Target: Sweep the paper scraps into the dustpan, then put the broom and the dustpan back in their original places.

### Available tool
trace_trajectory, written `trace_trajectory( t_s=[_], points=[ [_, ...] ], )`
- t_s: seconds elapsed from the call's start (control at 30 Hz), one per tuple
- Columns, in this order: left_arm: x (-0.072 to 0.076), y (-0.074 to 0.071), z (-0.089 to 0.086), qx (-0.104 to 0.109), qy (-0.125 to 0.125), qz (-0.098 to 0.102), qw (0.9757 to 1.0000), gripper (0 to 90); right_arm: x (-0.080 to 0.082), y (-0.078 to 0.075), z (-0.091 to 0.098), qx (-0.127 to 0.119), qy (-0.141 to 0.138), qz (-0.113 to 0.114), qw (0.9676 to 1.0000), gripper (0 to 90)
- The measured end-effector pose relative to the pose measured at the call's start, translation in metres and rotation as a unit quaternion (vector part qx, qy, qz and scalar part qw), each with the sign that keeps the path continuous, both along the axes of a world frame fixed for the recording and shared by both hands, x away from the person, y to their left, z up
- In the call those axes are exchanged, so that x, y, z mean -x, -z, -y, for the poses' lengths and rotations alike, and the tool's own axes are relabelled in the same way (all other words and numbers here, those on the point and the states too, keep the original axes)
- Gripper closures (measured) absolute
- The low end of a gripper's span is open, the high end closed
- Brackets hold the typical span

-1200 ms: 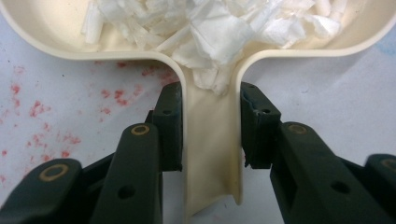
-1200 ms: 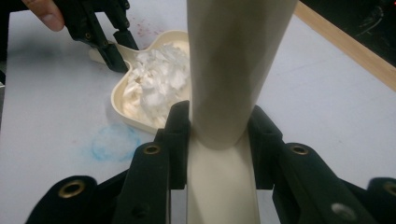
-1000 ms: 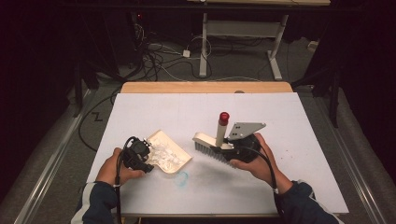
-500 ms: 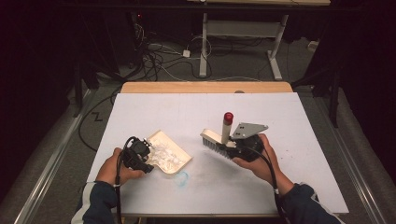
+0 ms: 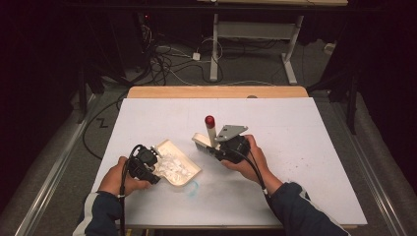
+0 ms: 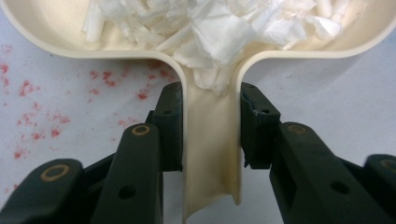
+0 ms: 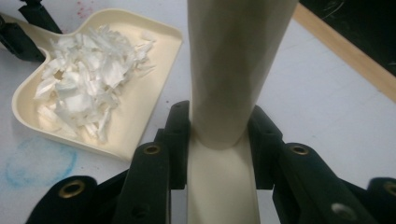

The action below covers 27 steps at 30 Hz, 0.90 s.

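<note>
Here we see the left gripper (image 6: 210, 135) closed on the handle of a cream dustpan (image 6: 56, 32), its two black jaws pressing the handle's sides from either flank, so the gap between them is just the handle's width. The dustpan's tray holds a heap of white paper scraps (image 6: 210, 28), some spilling down toward the handle. In the high view the dustpan (image 5: 189, 164) lies flat on the white table (image 5: 305, 147), at its near left, with the left gripper (image 5: 147, 164) at the handle end and the person's left hand (image 5: 118, 177) behind it. Red specks mark the table beside the handle in the left gripper view. The right gripper (image 7: 219, 140) clamps a cream brush handle (image 7: 233, 70), its jaws snug on both sides of the round shaft. In the high view that brush (image 5: 204, 142) stands just right of the dustpan, its red-tipped handle rising upright, held by the right gripper (image 5: 223, 150) in the right hand (image 5: 248, 160). We cannot tell whether the brush head touches the table. A faint blue smudge (image 7: 39, 165) sits on the table near the dustpan's edge.
</note>
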State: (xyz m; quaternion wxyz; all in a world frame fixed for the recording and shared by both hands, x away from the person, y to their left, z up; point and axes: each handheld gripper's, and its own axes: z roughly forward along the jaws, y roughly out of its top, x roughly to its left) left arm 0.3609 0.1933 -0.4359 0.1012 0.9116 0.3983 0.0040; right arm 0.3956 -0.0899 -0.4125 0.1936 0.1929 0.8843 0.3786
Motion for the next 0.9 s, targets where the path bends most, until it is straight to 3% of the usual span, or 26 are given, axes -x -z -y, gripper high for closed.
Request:
trace_trajectory(
  t_s=[0.2, 0.37, 0.43, 0.5, 0.57, 0.67, 0.8, 0.9],
  points=[
    [-0.001, -0.003, -0.002, 0.003, -0.001, -0.001, 1.0000, 63.1, 0.002, 0.005, -0.022, 0.014, -0.024, -0.005, 0.9996, 67.7],
    [-0.003, -0.002, -0.002, -0.001, 0.001, -0.008, 1.0000, 63.1, 0.003, 0.005, -0.026, 0.014, -0.033, -0.013, 0.9993, 67.6],
    [-0.003, -0.002, -0.002, -0.001, -0.003, -0.004, 1.0000, 63.1, 0.002, 0.006, -0.025, 0.008, -0.040, -0.027, 0.9988, 67.6],
    [-0.004, -0.002, -0.002, -0.003, -0.003, -0.004, 1.0000, 63.1, 0.004, 0.005, -0.025, 0.001, -0.066, -0.043, 0.9969, 67.6],
    [-0.004, -0.001, -0.002, -0.003, -0.004, -0.006, 1.0000, 63.1, 0.010, 0.002, -0.023, -0.011, -0.086, -0.055, 0.9947, 67.6],
    [-0.004, 0.001, -0.001, -0.003, -0.006, -0.009, 0.9999, 63.1, 0.021, -0.006, -0.015, -0.033, -0.097, -0.054, 0.9933, 67.7],
    [-0.005, 0.003, 0.000, -0.003, -0.008, -0.009, 0.9999, 63.1, 0.030, -0.015, -0.001, -0.035, -0.087, -0.034, 0.9950, 67.7],
    [-0.006, 0.003, 0.000, 0.002, -0.014, -0.007, 0.9999, 63.1, 0.033, -0.021, 0.013, -0.047, -0.078, -0.032, 0.9954, 67.6]
  ],
)
